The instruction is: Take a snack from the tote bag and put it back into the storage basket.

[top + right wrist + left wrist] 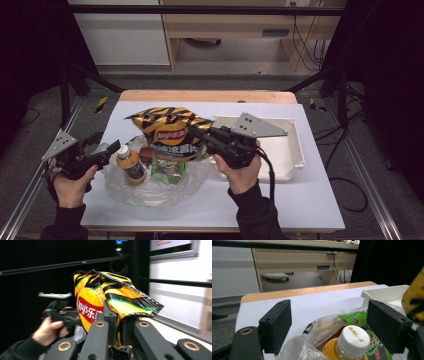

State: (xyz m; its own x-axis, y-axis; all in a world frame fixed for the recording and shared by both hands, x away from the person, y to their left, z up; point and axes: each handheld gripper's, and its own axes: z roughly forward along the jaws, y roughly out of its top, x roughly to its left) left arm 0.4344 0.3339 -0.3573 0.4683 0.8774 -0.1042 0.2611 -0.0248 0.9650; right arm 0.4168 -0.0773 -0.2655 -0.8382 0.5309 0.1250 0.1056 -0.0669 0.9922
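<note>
A yellow-and-black striped chips bag (167, 131) hangs lifted above the table, and my right gripper (200, 136) is shut on its right edge. In the right gripper view the two jaws pinch the crumpled bag (105, 295) at my right gripper (120, 326). My left gripper (109, 150) stands open at the left rim of a clear plastic bag (150, 187). An orange drink bottle (131, 164) with a white cap (352, 337) stands in that bag, just ahead of my left gripper (332, 326). A green snack packet (167, 171) lies beside the bottle.
A white rectangular tray (287, 150) sits on the right part of the white table cover (300, 200), behind my right hand. The tray's corner (387, 293) and the green packet (354, 318) appear past the left jaws. The other hand and gripper (58, 312) are beyond the chips bag.
</note>
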